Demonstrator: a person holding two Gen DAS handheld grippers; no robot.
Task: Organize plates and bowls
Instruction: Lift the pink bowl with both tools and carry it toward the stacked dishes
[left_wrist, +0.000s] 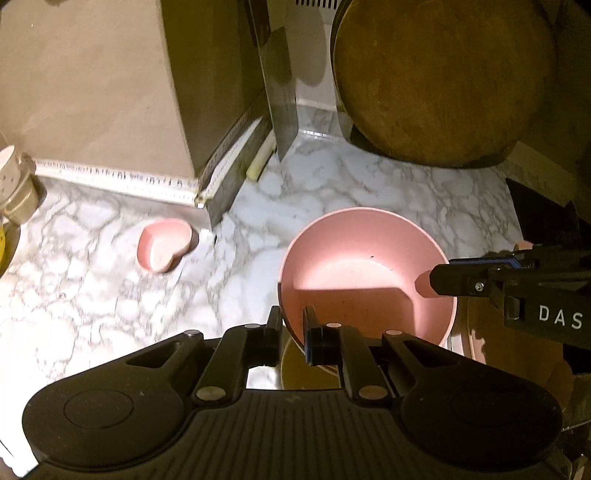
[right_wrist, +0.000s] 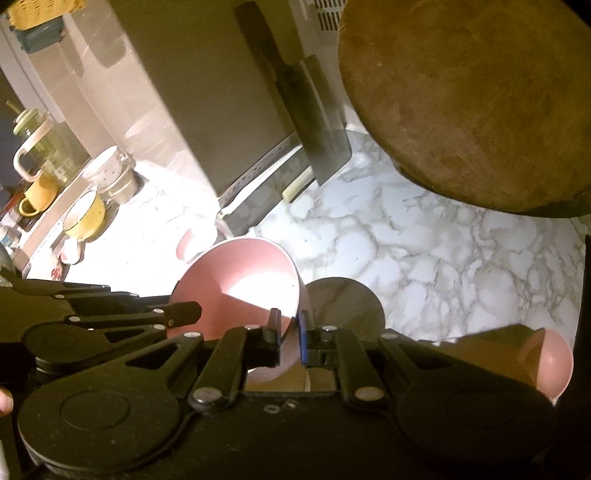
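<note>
The pink bowl (left_wrist: 365, 280) is held clear of the marble surface (left_wrist: 92, 295) by both claws at once, each clamped on a different stretch of its rim. The left claw (left_wrist: 293, 328) is closed on the near rim, one finger outside the wall and one inside. The right claw (right_wrist: 290, 332) is likewise shut on the rim, with the thin wall pinched between its pads; in the left wrist view it is seen entering from the bowl's right side. A two-point grip is probably used so that the wide, light bowl is kept from swinging or slipping off a single pinch, and it appears tilted in the right wrist view. A shadow is cast beneath the bowl, which suggests it is lifted. A small heart-shaped pink dish (left_wrist: 164, 245) lies on the surface to the bowl's left, well apart. A round wooden board (left_wrist: 443, 81) is leaned upright beyond the bowl.
</note>
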